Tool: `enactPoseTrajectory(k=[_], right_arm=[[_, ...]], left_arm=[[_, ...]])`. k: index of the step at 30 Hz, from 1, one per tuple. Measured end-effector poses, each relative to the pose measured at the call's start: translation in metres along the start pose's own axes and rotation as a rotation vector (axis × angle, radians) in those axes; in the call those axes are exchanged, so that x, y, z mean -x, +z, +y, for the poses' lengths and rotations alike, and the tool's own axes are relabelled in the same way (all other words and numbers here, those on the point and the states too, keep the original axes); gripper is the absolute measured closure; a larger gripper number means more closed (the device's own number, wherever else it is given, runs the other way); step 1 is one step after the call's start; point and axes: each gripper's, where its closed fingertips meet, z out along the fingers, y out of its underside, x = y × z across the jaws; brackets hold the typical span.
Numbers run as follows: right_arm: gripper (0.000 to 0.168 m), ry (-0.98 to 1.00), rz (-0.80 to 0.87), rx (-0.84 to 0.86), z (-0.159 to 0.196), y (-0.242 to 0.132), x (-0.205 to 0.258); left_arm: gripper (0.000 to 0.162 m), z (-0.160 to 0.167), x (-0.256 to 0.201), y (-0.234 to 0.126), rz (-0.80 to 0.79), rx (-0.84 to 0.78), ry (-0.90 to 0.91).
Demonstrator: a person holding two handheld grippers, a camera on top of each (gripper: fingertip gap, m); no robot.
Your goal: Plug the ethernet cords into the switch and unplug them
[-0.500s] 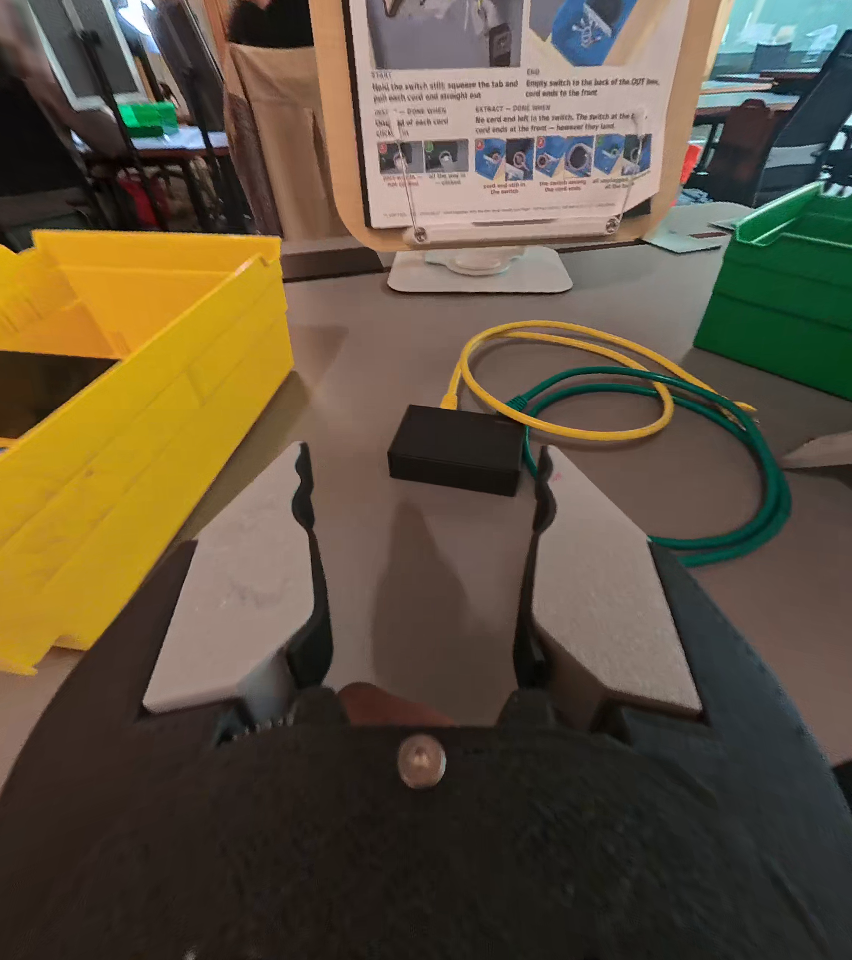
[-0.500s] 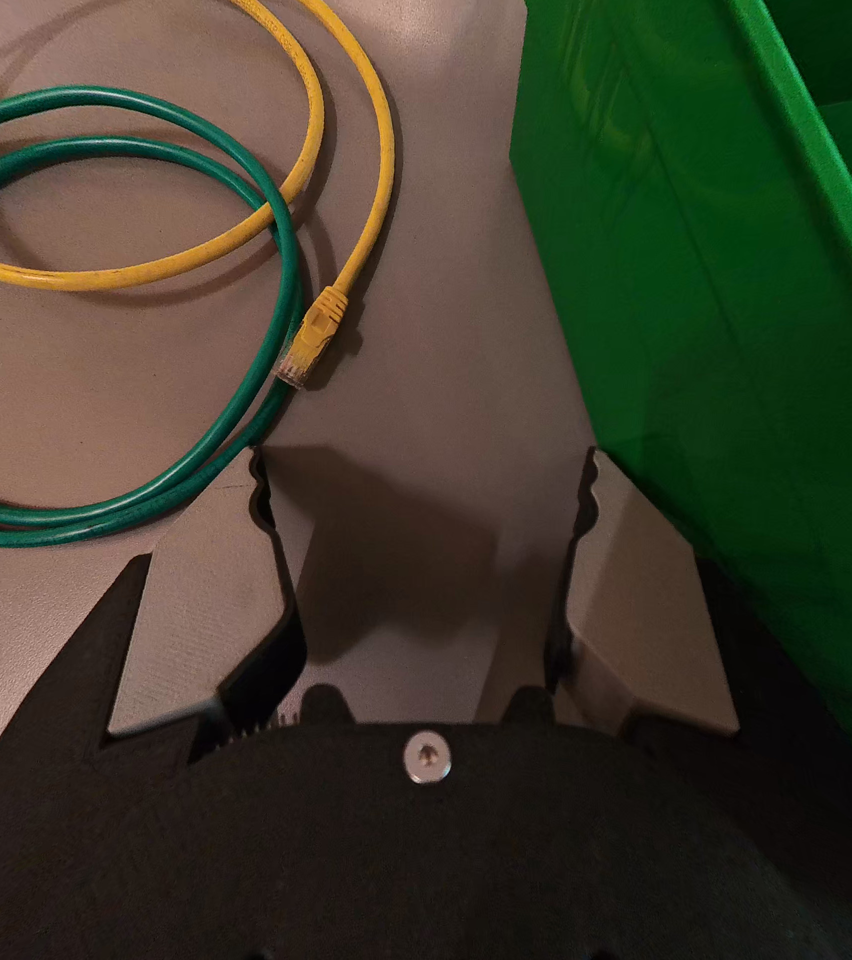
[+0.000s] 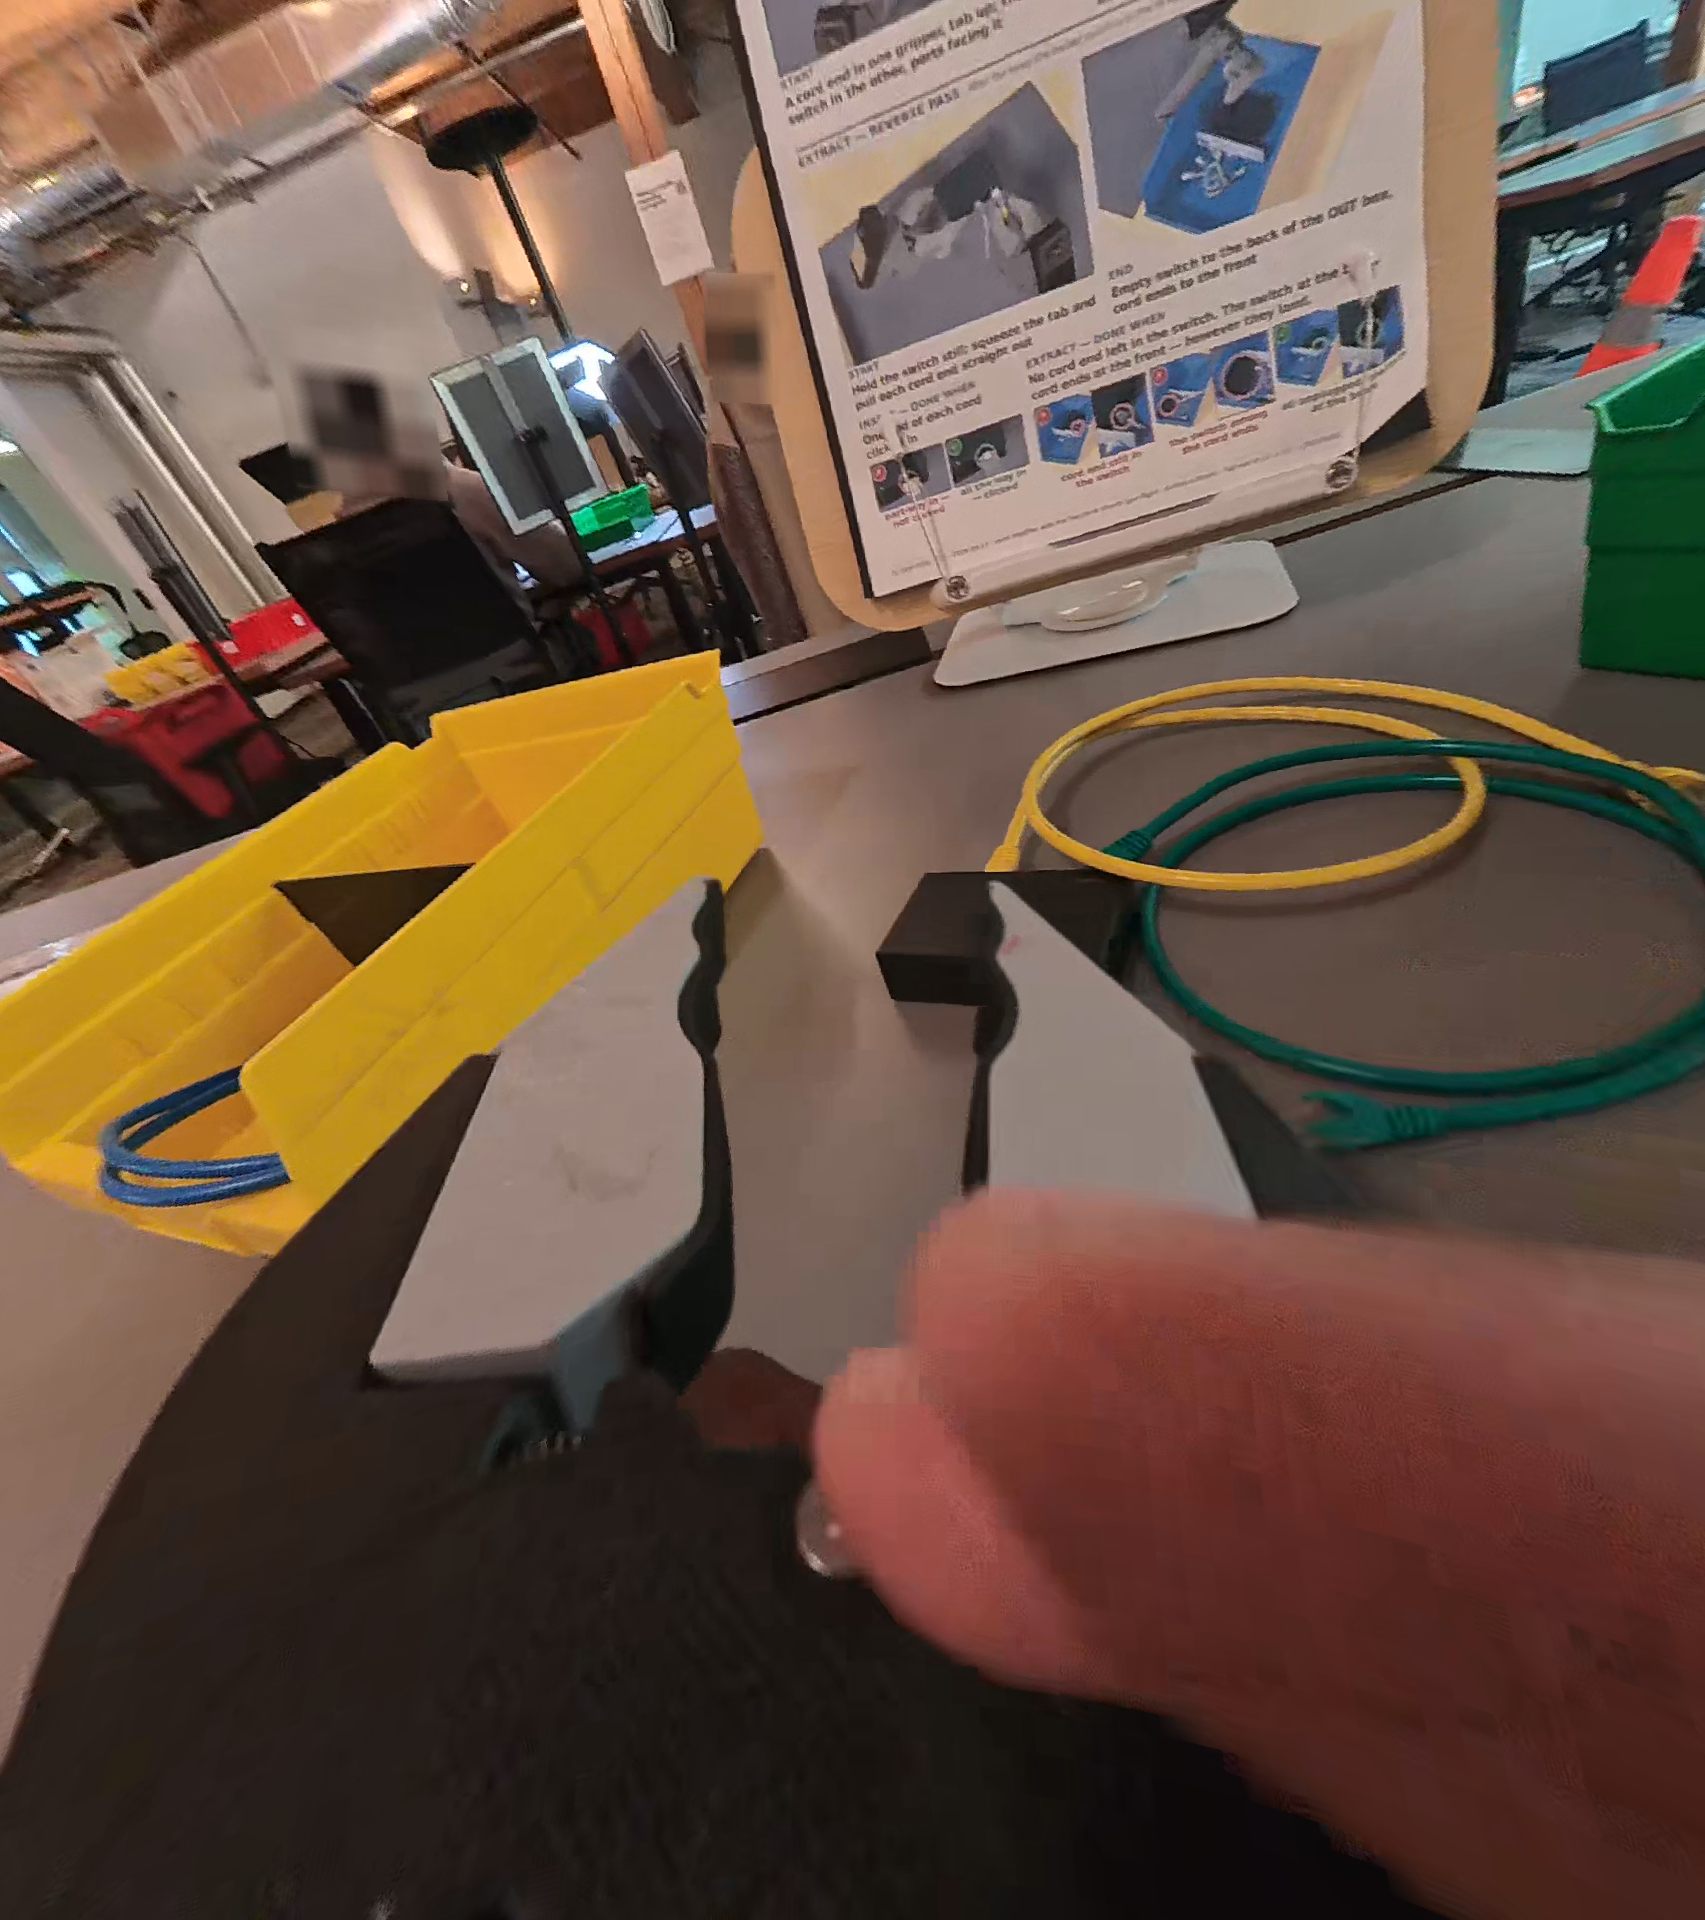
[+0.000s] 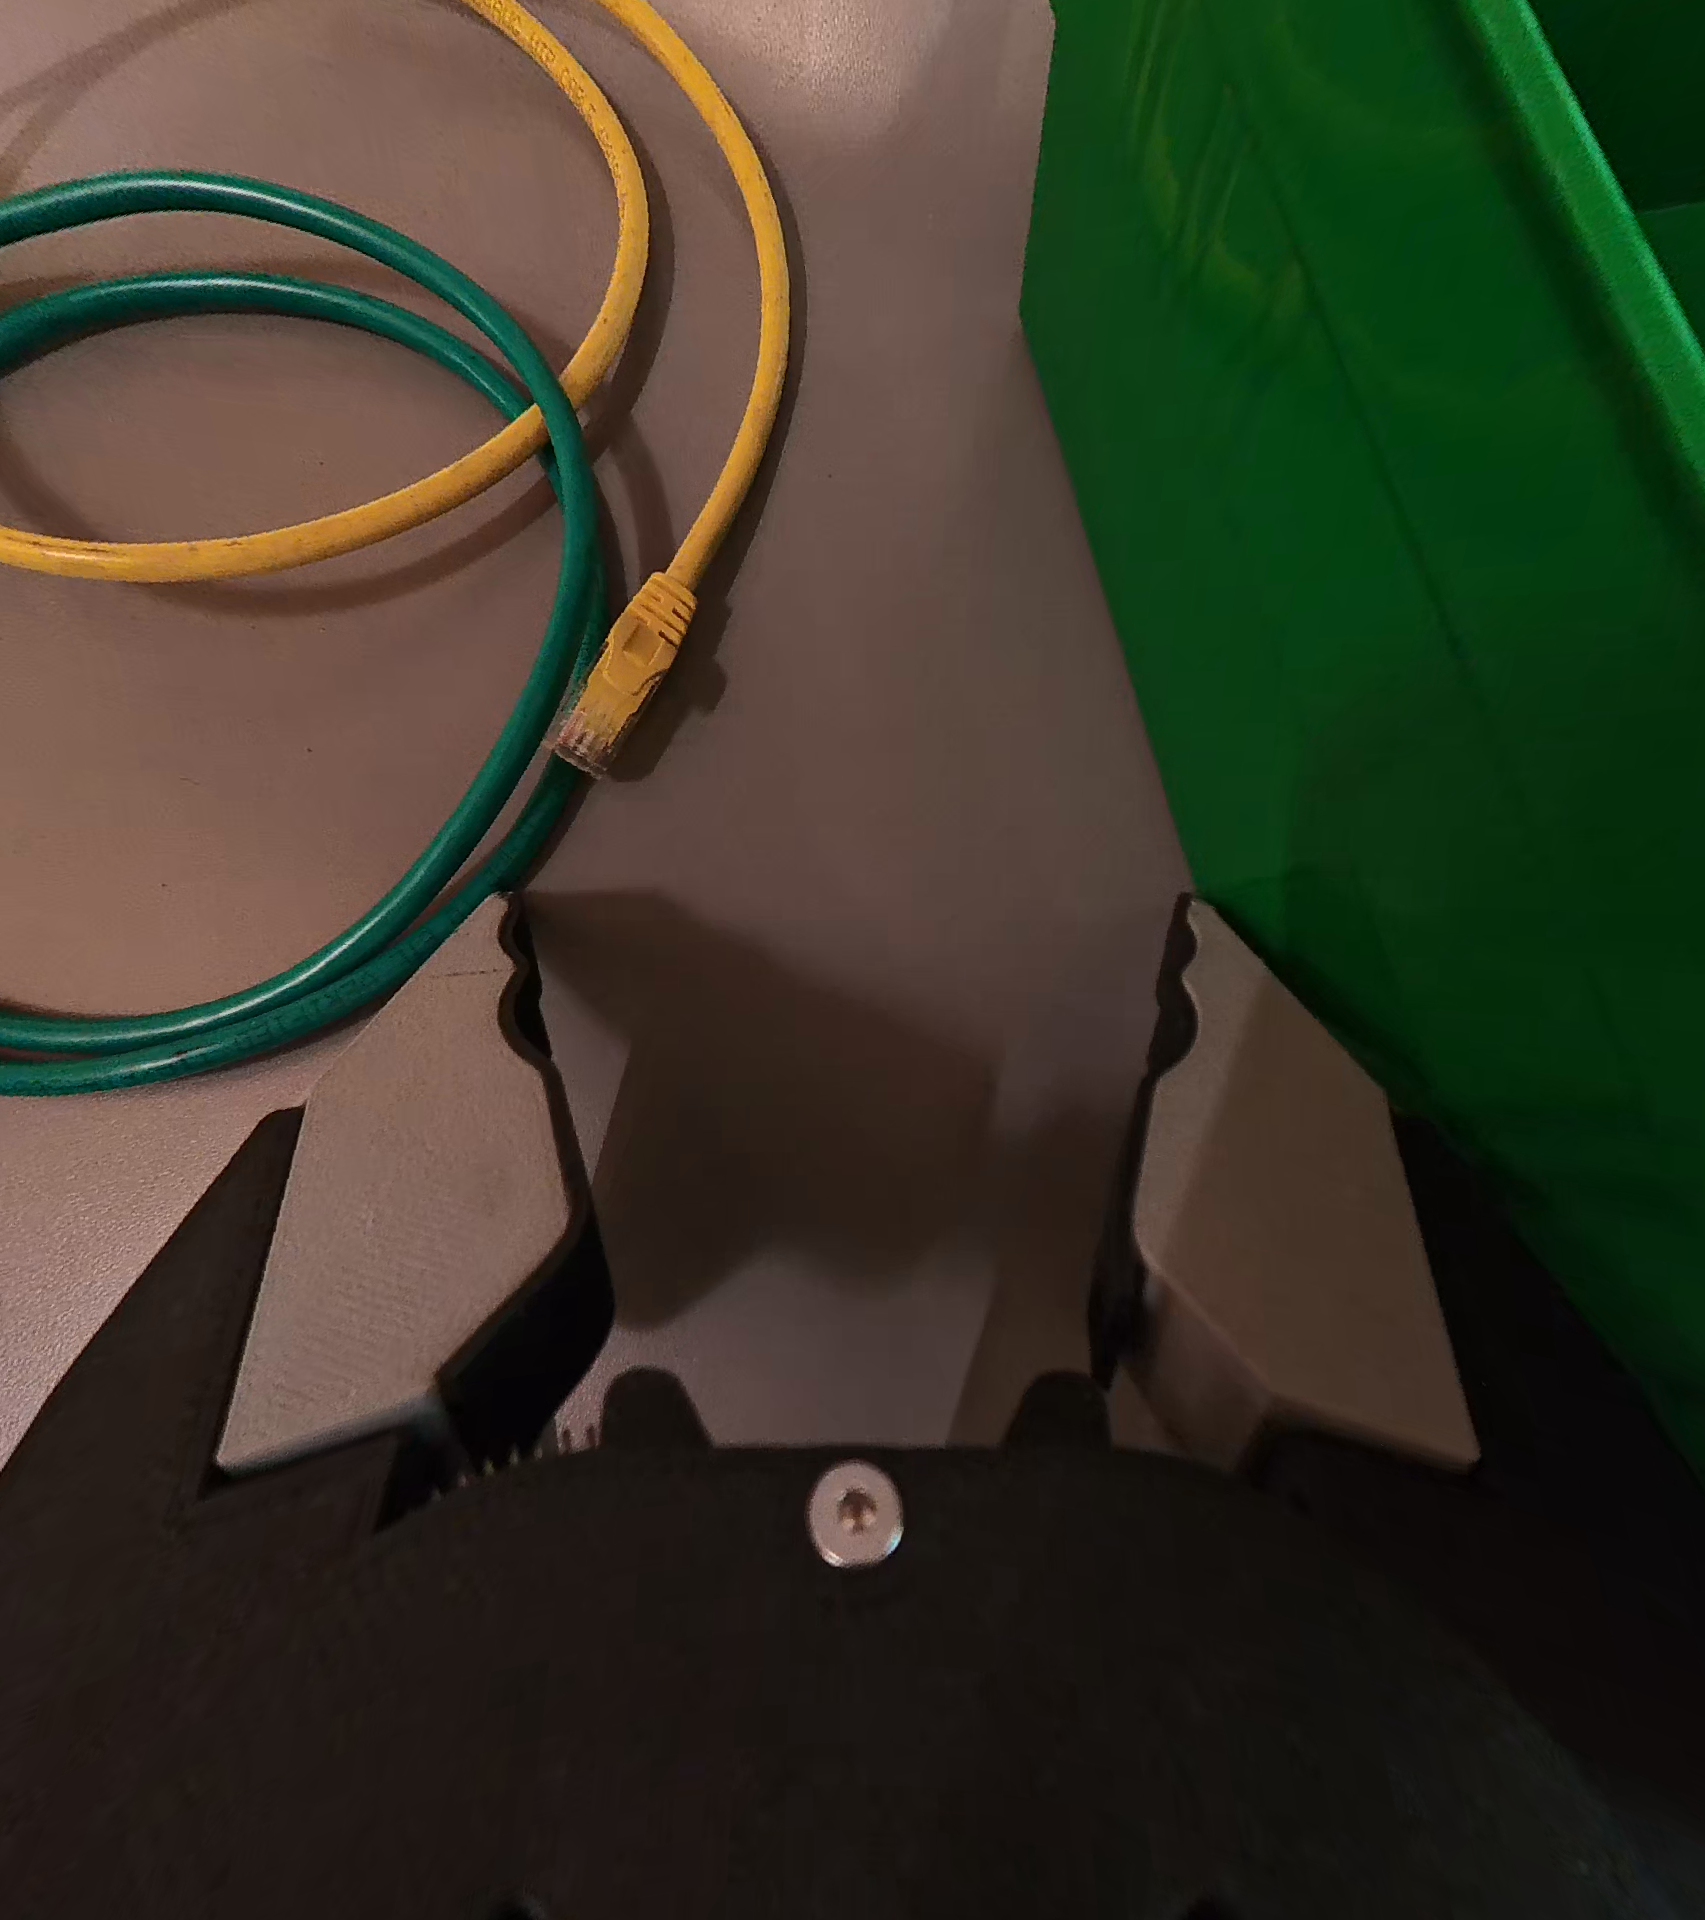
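Observation:
A small black switch (image 3: 941, 951) lies on the grey table, partly behind the right finger of my left gripper (image 3: 843, 961), which is open, empty and tilted. A yellow cord (image 3: 1263, 790) and a green cord (image 3: 1554, 935) lie coiled to the switch's right, each with one end at the switch; whether those ends are plugged in is hidden. The green cord's free plug (image 3: 1373, 1122) lies near me. In the right wrist view my right gripper (image 4: 843, 935) is open and empty, just short of the yellow cord's free plug (image 4: 630, 665), which lies beside the green cord (image 4: 557, 582).
A yellow bin (image 3: 474, 935) stands left of the left gripper, with a blue cord (image 3: 183, 1153) and a black piece inside. A green bin (image 4: 1399, 520) stands right of the right gripper; it also shows in the left wrist view (image 3: 1700, 520). An instruction board (image 3: 1097, 312) stands behind. A blurred hand (image 3: 1347, 1558) covers the lower right. The small black switch (image 3: 941, 951) lies some 12 cm from my left tips, 25 cm from my right tips.
The left gripper has tilted and swung left, so the switch now sits behind its right finger. A hand has come into its view. The right gripper has not moved.

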Motion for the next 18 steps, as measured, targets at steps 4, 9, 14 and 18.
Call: enactPoseTrajectory(k=[4,9,14,18], right_arm=[[0.052,0.0,0.0,0.0,0.0,0.0,0.0],[0.052,0.0,0.0,0.0,0.0,-0.001,0.0],[0.052,0.0,0.0,0.0,0.0,-0.001,0.0],[0.052,0.0,0.0,0.0,0.0,-0.001,0.0]], left_arm=[[0.12,0.009,-0.002,0.006,-0.005,0.017,0.004],[0.116,0.017,-0.005,0.01,-0.01,0.049,0.024],[0.096,0.017,-0.012,0.006,0.091,0.082,0.023],[0.091,0.008,0.019,0.004,0.124,0.077,-0.003]])
